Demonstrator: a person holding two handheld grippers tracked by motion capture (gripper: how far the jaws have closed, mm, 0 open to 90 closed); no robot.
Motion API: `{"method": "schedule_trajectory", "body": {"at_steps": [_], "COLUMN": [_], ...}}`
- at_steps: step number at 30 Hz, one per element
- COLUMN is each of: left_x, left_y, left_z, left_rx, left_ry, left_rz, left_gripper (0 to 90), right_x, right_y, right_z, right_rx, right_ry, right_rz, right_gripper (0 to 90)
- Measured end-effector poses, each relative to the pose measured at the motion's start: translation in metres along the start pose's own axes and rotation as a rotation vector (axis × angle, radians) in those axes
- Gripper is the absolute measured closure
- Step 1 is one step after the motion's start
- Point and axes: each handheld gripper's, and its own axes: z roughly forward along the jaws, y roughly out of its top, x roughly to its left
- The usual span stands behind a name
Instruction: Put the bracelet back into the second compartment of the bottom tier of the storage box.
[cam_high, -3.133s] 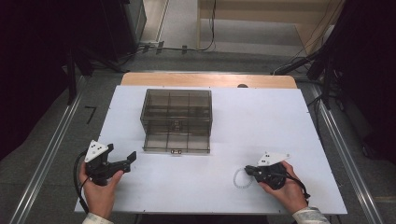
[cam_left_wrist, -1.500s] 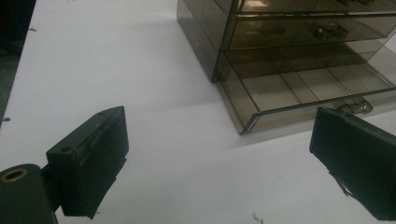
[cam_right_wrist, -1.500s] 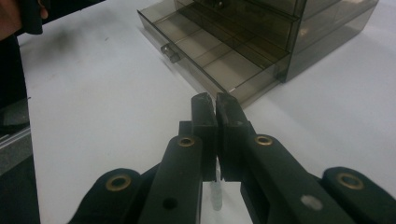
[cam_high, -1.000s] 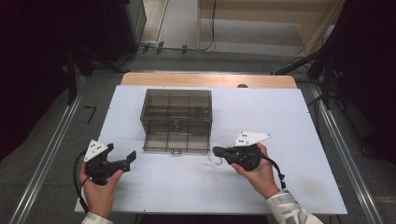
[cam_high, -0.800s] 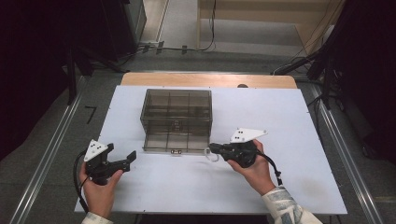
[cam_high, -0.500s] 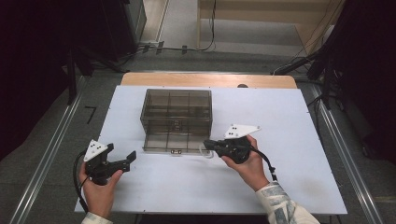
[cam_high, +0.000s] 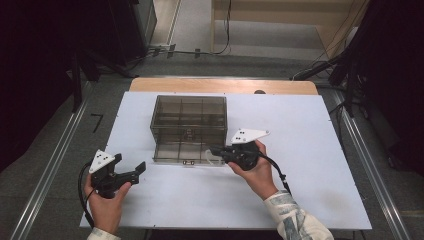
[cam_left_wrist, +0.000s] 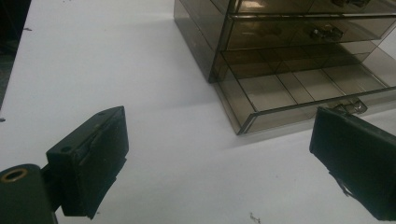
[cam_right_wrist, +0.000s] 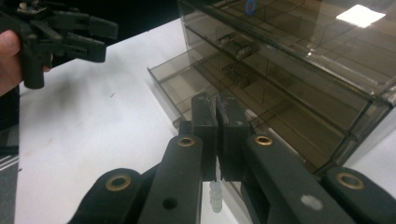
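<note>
Since three seconds ago the right gripper (cam_high: 216, 150) has travelled from the near right part of the tabletop (cam_high: 310, 150) up to the front right corner of the drawer box (cam_high: 189, 127), carrying with it the small white ring-like thing (cam_high: 208, 158) that lay beside it then. The left gripper (cam_high: 136, 170) has stayed where it was, near the left front edge, held in the left hand (cam_high: 106, 202); the box has not shifted either.

From above, the white thing is only a pale loop hanging at the jaws. The right gripper view shows the jaws pressed together with a translucent, ribbed white piece (cam_right_wrist: 215, 196) pinched between them and hanging below; it also shows the bottom drawer (cam_right_wrist: 196, 88) pulled partly out, just under the jaw tips, and the left gripper (cam_right_wrist: 100, 39) farther off. The left gripper view shows that gripper's own jaws spread wide with nothing between them, pointing toward the drawer (cam_left_wrist: 299, 98), whose dividers and small metal handle (cam_left_wrist: 350, 107) are plain.

The tabletop is white with a wooden strip (cam_high: 222, 85) at its far edge. Around it lie grey floor, metal rails (cam_high: 45, 175) and dark surroundings.
</note>
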Motion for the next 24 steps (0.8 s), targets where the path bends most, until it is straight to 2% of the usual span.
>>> {"method": "schedule_trajectory", "body": {"at_steps": [9,24], "left_x": [0.000,0.001], "left_y": [0.000,0.000], "left_z": [-0.001,-0.002], "left_rx": [-0.005,-0.012], "left_ry": [0.000,-0.006], "left_rz": [-0.001,-0.006], "left_gripper": [5.1,5.1], "right_x": [0.002,-0.001], "right_y": [0.011,0.015], "right_z": [0.018,0.044], "right_rx": [-0.016,-0.013], "right_ry": [-0.023,-0.040], "right_rz": [-0.006,-0.002], "right_gripper": [85.1,85.1]}}
